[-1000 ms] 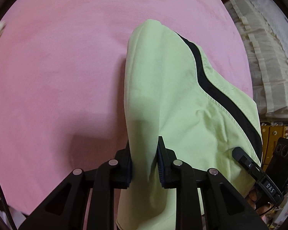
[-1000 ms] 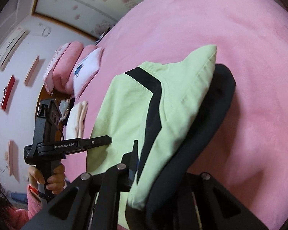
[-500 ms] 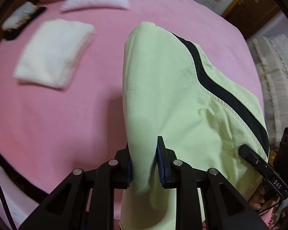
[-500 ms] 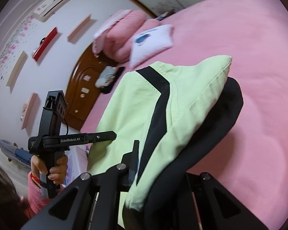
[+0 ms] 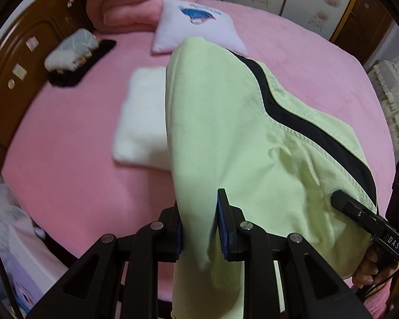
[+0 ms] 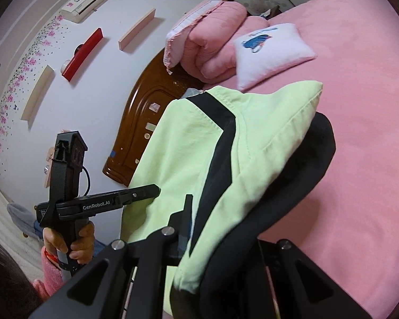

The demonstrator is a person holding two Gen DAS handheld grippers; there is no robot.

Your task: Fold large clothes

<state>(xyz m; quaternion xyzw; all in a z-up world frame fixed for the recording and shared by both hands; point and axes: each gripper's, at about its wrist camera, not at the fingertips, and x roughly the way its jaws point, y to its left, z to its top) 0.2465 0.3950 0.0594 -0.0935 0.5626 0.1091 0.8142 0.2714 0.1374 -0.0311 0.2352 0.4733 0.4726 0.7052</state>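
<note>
A light green garment with a black stripe (image 5: pixel 242 143) hangs folded in the air above the pink bed (image 5: pixel 66 175). My left gripper (image 5: pixel 199 226) is shut on one folded edge of it. My right gripper (image 6: pixel 220 234) is shut on the other edge, where green and black layers (image 6: pixel 252 175) bunch over its fingers and hide the right one. The right gripper also shows in the left wrist view (image 5: pixel 369 228), and the left gripper in the right wrist view (image 6: pixel 135 194).
A folded white towel (image 5: pixel 143 117) lies on the bed under the garment. A white cushion (image 5: pixel 196 24), pink bedding (image 5: pixel 135 2) and a grey and black bundle (image 5: pixel 74 53) sit near the wooden headboard (image 5: pixel 16 61). A frilled white cover (image 5: pixel 393 101) is at the right.
Both grippers have lifted and tilted up with the garment held. The headboard, cushion and towel have come into view. The grips have not changed.
</note>
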